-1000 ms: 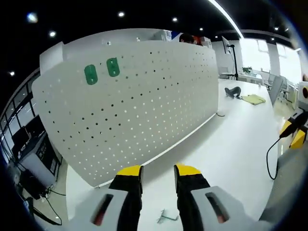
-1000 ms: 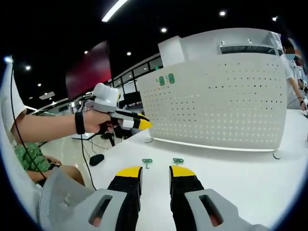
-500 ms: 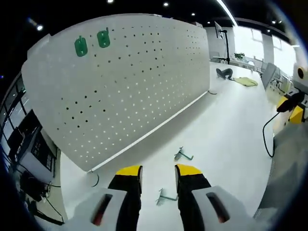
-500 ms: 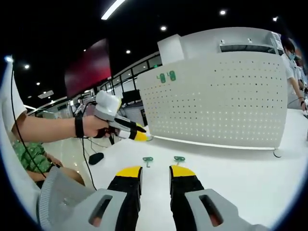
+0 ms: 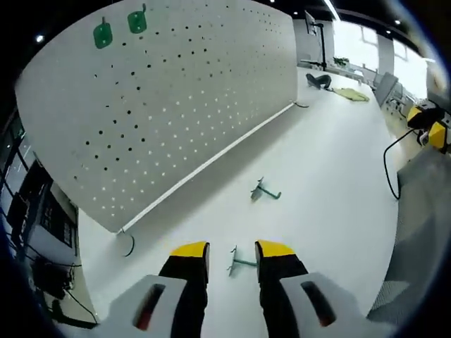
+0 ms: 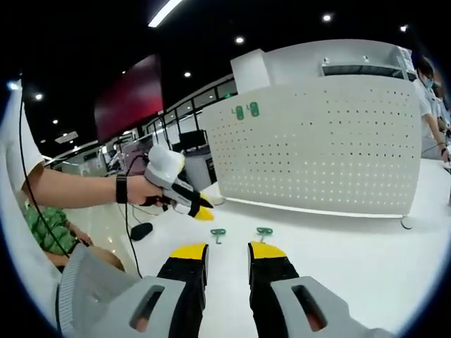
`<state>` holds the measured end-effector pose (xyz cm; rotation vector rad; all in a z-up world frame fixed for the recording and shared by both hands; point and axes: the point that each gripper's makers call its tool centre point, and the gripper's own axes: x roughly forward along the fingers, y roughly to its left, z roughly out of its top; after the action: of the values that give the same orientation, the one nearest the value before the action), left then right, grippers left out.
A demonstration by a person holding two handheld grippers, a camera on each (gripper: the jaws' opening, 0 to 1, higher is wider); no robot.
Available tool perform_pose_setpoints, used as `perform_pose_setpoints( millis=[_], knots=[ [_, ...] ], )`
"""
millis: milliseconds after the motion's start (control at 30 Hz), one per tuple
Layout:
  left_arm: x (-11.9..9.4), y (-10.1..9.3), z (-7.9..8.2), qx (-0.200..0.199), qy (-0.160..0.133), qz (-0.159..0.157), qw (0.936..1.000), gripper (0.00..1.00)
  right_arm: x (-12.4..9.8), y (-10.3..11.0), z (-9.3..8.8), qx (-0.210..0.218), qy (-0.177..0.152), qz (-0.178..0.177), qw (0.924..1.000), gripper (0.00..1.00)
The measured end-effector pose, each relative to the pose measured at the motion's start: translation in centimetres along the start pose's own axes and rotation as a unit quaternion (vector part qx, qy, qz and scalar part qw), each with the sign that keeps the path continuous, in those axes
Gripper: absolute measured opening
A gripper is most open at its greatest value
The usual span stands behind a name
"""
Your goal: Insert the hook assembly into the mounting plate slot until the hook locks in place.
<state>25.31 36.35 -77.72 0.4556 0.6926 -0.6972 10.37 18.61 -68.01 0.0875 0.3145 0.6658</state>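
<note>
Two green hooks are lying on the white table (image 5: 331, 183), out in front of the big white pegboard (image 5: 183, 91) that is standing up along the far side. In the left gripper view, one hook (image 5: 241, 262) is lying just ahead of the left gripper (image 5: 232, 251), between its two yellow tips, and the tips are apart with nothing held. The other hook (image 5: 264, 191) is lying farther out on the table, closer to the foot of the pegboard. Two green plates (image 5: 118, 28) are sitting side by side high up near the pegboard's top corner. A black cable (image 5: 390, 169) is curling over the table toward its edge. In the right gripper view, the right gripper (image 6: 227, 250) is hovering low over the table with its yellow tips apart and empty. The two hooks (image 6: 218, 233) (image 6: 264, 232) are lying side by side just beyond it. A hand (image 6: 144, 190) is holding the left gripper (image 6: 201, 209), which is pointing down toward the table beside the hooks. The green plates (image 6: 246, 110) are showing near the pegboard's (image 6: 317, 141) top corner here too.
</note>
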Motion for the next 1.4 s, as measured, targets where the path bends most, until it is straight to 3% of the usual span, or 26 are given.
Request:
perform_pose_setpoints(
  millis=[733,1400],
  knots=[
    [2.6,-0.4,-3.3,0.057,0.06,-0.052,0.9952,0.24,0.9,0.1,-0.6,0.001,0.015,-0.012,0.9998,0.22],
    [4.8,-0.4,-5.6,0.064,0.092,-0.061,0.9918,0.11,1.0,-0.8,-1.2,0.013,0.02,-0.026,0.9994,0.22]
  ],
)
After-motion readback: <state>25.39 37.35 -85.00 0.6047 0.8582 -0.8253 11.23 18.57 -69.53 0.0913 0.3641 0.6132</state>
